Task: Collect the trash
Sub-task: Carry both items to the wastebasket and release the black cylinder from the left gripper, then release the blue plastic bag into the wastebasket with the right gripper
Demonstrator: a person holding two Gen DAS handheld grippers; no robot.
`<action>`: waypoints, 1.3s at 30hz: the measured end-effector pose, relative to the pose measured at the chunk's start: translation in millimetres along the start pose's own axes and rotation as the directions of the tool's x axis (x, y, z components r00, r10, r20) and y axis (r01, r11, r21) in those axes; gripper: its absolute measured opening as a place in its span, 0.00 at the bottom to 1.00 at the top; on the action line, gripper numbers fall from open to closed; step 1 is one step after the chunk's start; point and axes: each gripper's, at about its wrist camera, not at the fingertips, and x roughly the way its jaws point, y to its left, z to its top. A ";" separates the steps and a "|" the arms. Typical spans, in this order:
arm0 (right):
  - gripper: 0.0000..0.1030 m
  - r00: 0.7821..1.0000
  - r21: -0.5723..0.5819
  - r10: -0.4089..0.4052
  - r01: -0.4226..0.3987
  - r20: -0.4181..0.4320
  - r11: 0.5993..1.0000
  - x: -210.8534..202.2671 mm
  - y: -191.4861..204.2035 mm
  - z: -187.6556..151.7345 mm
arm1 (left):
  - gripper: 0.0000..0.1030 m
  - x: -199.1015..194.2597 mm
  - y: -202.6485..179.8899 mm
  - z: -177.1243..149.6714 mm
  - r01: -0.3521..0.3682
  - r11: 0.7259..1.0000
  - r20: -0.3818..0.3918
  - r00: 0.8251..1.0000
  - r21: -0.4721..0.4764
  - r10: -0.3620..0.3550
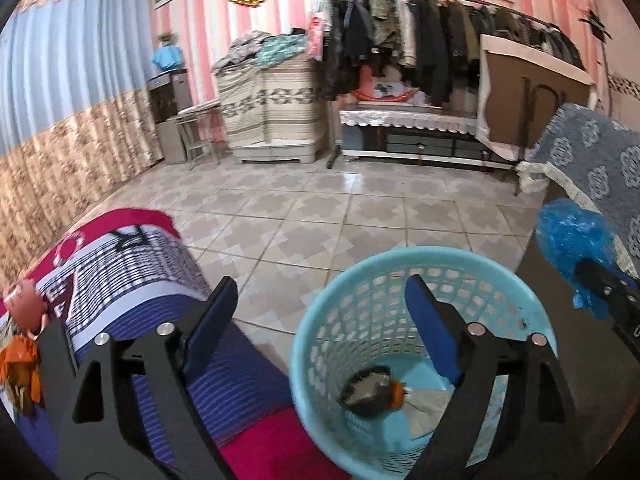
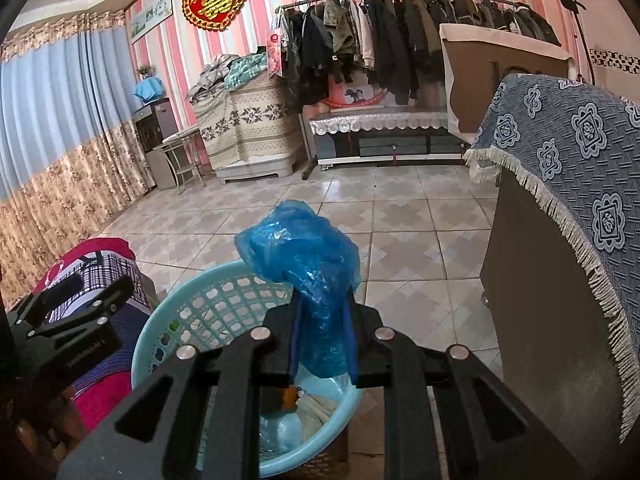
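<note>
A light blue mesh trash basket [image 1: 420,251] stands on the tiled floor. At its bottom lie a crumpled dark wrapper [image 1: 370,394] with an orange end and some pale paper. My left gripper [image 1: 320,284] hangs open and empty over the basket's left rim, also seen as the left gripper [image 2: 80,304] at the left of the right wrist view. My right gripper [image 2: 324,300] is shut on a crumpled blue plastic bag [image 2: 304,252], held above the basket [image 2: 168,320]. In the left wrist view the blue plastic bag [image 1: 572,236] shows at the right edge.
A red, purple and white checked blanket [image 1: 132,280] lies left of the basket, with an orange wrapper [image 1: 18,360] and a pink object [image 1: 24,304] at its edge. A cabinet under a blue patterned cloth [image 2: 572,168] stands close on the right. A clothes rack [image 2: 400,40] lines the far wall.
</note>
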 end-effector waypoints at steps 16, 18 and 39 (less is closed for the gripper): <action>0.18 0.997 -0.072 0.048 -0.052 -0.065 0.996 19.7 61.2 -8.8 | 0.95 -45.9 96.0 -5.3 -0.249 0.964 0.041 0.967 -0.090 0.253; 0.19 0.996 -0.066 0.053 -0.057 -0.072 0.996 22.8 62.8 -8.5 | 0.95 -51.8 113.6 -13.3 -0.273 0.956 0.023 0.961 -0.105 0.276; 0.94 0.999 -0.108 0.041 -0.037 0.028 0.993 -1.3 97.9 -4.1 | 0.95 -150.9 237.1 -44.8 -0.374 0.889 0.032 0.918 -0.266 0.396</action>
